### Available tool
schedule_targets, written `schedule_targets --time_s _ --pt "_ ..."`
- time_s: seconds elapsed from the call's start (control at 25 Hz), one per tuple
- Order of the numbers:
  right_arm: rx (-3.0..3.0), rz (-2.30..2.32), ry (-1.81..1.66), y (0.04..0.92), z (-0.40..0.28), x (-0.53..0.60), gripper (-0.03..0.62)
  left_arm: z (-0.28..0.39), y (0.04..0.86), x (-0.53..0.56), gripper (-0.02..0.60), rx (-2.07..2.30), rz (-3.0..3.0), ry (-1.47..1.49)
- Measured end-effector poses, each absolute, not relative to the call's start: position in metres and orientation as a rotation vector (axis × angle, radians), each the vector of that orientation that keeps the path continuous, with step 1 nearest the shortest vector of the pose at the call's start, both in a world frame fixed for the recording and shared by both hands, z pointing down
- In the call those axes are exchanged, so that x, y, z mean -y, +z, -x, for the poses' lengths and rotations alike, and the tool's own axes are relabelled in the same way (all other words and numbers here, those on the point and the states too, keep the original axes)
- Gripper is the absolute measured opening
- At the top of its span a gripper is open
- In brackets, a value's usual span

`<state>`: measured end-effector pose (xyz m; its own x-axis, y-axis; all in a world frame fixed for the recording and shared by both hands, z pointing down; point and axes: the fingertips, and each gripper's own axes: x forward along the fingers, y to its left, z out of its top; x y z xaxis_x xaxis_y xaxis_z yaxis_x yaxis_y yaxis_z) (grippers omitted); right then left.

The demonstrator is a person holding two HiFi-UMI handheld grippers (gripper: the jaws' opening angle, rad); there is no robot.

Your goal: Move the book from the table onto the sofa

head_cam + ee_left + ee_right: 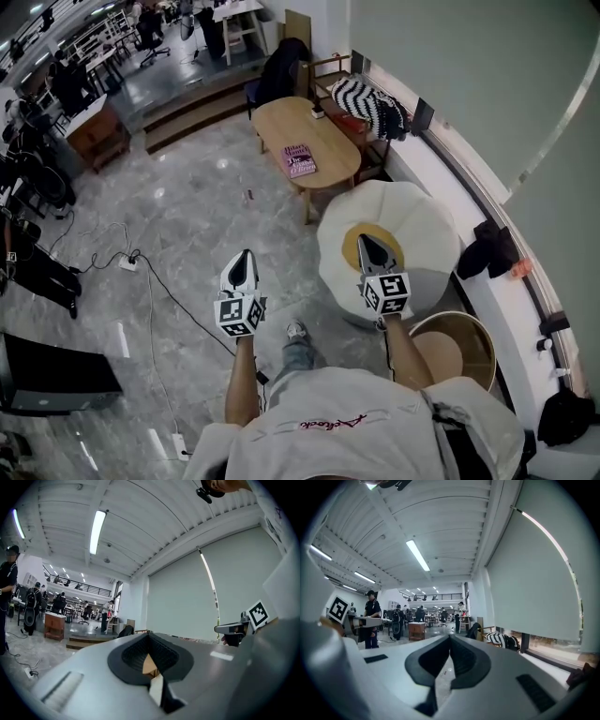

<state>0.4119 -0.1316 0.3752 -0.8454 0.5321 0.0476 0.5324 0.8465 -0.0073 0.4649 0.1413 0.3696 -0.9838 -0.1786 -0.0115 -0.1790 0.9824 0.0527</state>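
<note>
A pink book (299,160) lies flat on the oval wooden table (330,141) far ahead in the head view. My left gripper (246,257) is shut and empty, held level over the marble floor well short of the table. My right gripper (366,242) is also shut and empty, hanging over a white round pouf (422,225). In the left gripper view the jaws (149,637) meet with a sliver of the wooden table showing past them. The right gripper view shows its jaws (450,639) closed, with a striped cushion (502,640) on a chair far off. A sofa I cannot make out in any view.
A striped cushion (367,105) rests on a wooden chair behind the table. A round wooden stool (464,349) stands at my right. Black and white cables (141,272) trail over the floor at left. A window ledge (487,234) runs along the right wall. People and desks fill the far room.
</note>
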Motion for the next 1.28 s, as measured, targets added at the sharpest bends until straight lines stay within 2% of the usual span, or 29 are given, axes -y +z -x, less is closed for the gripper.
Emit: schedule_targets --time_s 0.84,1.28 --pt "3.013 0.777 -0.034 0.354 -0.232 0.022 0.008 -0.271 0.357 -0.242 0.009 -3.092 0.394 0.111" --pt "3.018 0.716 -0.063 0.358 -0.192 -0.008 0.008 -0.220 0.364 -0.272 0.009 -3.083 0.471 0.132"
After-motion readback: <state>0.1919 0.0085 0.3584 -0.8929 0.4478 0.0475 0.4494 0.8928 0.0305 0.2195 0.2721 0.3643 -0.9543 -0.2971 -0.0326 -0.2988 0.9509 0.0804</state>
